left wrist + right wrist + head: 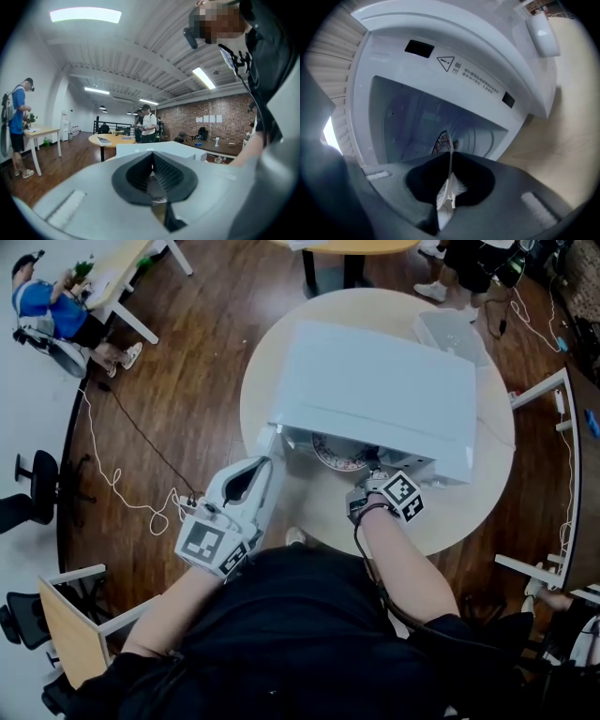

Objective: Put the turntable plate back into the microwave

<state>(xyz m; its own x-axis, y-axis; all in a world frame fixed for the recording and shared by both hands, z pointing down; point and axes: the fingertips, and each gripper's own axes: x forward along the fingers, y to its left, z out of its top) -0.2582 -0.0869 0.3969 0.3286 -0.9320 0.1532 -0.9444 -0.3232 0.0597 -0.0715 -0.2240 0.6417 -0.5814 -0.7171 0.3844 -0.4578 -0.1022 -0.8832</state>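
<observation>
The white microwave (375,390) stands on a round beige table (469,507), its door (270,442) swung open at the left. My right gripper (375,486) is shut on the near rim of the patterned turntable plate (337,454), which lies halfway under the oven's front edge. In the right gripper view the plate (442,140) stands edge-on between the jaws (450,157) and reaches into the open cavity (422,117). My left gripper (265,465) sits beside the open door with its fingers closed together (151,155). I cannot tell whether it touches the door. The microwave top (159,149) shows beyond it.
A clear plastic container (450,334) sits on the table behind the microwave. A cable (141,493) trails across the wooden floor at the left. Other tables (112,277), chairs (37,484) and people (56,310) stand around the room.
</observation>
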